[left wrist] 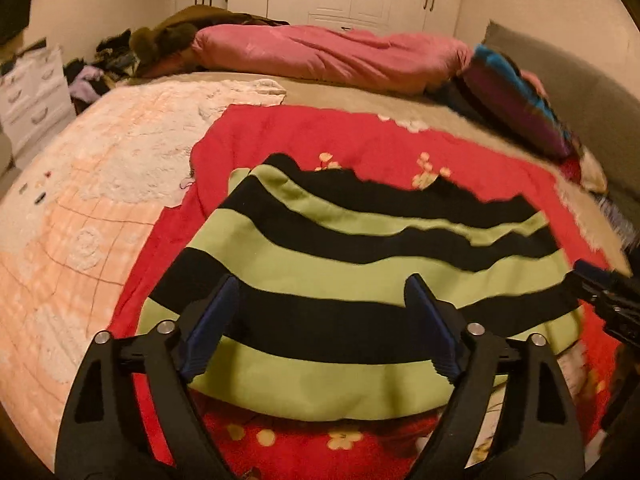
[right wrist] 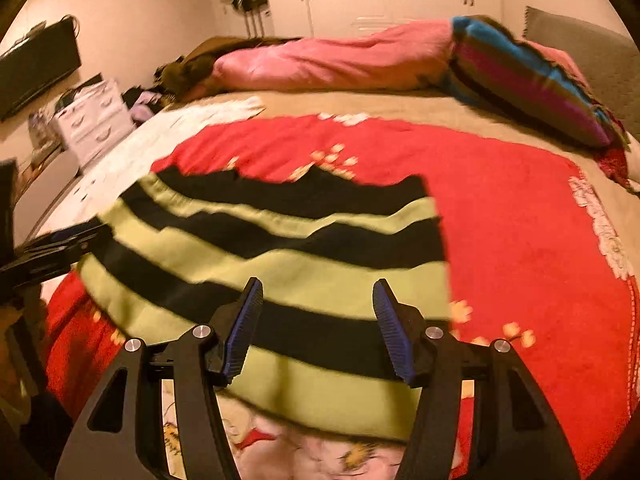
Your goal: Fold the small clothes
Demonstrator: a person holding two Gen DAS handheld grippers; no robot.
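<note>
Both tools, left (left wrist: 320, 312) and right (right wrist: 318, 316), gape empty above striped garment (left wrist: 340, 280).

Striped garment's (right wrist: 280, 240) near hem behind claw arms

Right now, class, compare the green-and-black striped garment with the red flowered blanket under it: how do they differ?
Pattern: the green-and-black striped garment carries broad horizontal bands, while the red flowered blanket is one colour with scattered small pale flowers. Position: the garment lies on top, and the blanket is spread beneath it on the bed. Extent: the blanket reaches well past the garment on every side. Both are soft fabric lying roughly flat.
</note>
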